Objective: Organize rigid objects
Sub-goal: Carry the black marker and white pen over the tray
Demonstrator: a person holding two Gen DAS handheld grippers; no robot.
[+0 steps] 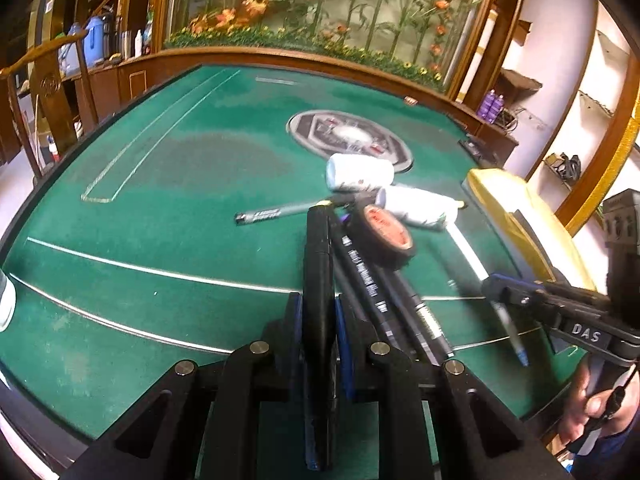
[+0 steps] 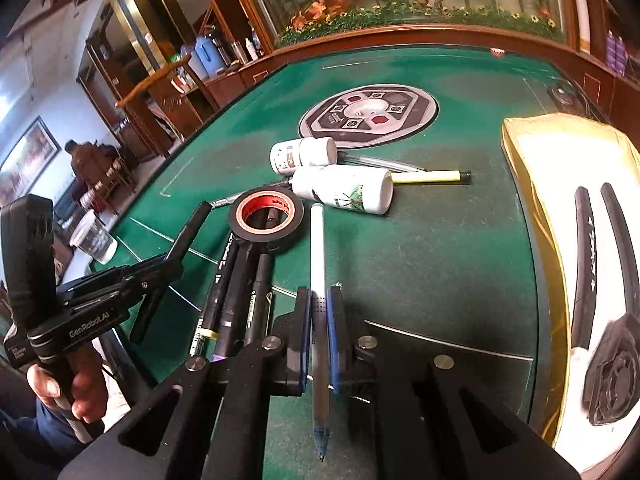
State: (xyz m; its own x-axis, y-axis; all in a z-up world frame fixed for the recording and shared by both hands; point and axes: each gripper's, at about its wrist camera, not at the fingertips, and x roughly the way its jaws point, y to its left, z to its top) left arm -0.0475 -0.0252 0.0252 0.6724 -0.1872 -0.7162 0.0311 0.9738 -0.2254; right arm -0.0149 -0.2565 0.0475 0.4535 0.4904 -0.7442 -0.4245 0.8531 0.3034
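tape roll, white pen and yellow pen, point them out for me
tape roll (image 2: 266,216), right wrist view, on its black outer rim
white pen (image 2: 318,248), right wrist view, on the barrel ahead of the tongs
yellow pen (image 2: 426,177), right wrist view, on mid barrel

Matt green felt table (image 2: 440,264), glossy white plastic bottles (image 2: 348,192), smooth black tape roll (image 2: 240,226).

We see a green felt tabletop (image 2: 440,248) with thin white lines, a black tape roll (image 2: 266,216) with a red core, two white bottles (image 2: 344,188), a white pen (image 2: 319,248) and a yellow pen (image 2: 428,177).
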